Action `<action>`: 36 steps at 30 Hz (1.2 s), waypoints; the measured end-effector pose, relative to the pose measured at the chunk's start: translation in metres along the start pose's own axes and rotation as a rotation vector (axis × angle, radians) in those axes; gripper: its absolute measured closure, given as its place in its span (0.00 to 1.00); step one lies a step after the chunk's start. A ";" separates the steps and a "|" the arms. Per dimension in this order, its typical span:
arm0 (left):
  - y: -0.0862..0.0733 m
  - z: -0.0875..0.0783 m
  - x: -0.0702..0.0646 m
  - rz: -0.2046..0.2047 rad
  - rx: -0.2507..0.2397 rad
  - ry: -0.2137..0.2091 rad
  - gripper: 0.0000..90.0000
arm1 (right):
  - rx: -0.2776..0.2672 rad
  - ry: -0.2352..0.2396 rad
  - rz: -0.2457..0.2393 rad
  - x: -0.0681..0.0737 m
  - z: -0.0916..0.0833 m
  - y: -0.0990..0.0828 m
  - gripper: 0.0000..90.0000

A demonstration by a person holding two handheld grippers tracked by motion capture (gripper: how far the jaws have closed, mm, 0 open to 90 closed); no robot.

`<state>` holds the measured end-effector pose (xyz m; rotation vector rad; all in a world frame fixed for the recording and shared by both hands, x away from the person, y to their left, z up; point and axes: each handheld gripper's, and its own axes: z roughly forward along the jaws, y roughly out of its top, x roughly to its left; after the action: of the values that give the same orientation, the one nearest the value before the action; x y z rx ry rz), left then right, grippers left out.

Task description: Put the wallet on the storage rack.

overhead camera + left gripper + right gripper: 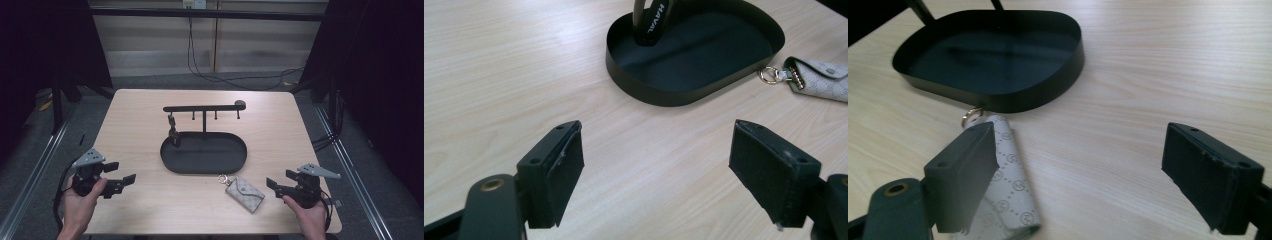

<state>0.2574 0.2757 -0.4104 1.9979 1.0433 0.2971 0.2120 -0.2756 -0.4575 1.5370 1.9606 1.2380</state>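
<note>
**Both grippers standing apart, key pouch lying loose**

The grey patterned fabric key pouch (244,193) is lying on the pale wooden worktop (135,130), just near of the black oval metal tray (203,152). Left gripper (125,174) and right gripper (275,182) are both gaping, holding nothing.

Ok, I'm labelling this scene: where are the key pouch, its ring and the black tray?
key pouch (245,193), high view, middle of the patterned flap.
ring (769,75), left gripper view, the metal loop itself.
black tray (1048,92), right gripper view, near outer wall.
</note>
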 end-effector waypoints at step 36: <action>-0.048 0.027 -0.026 0.016 0.041 -0.113 0.23 | 0.420 0.141 -0.138 0.041 0.037 0.047 0.23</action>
<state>0.2287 0.2547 -0.4601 2.0354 0.9700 0.1705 0.2529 -0.2219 -0.4309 1.4939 2.4959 0.9412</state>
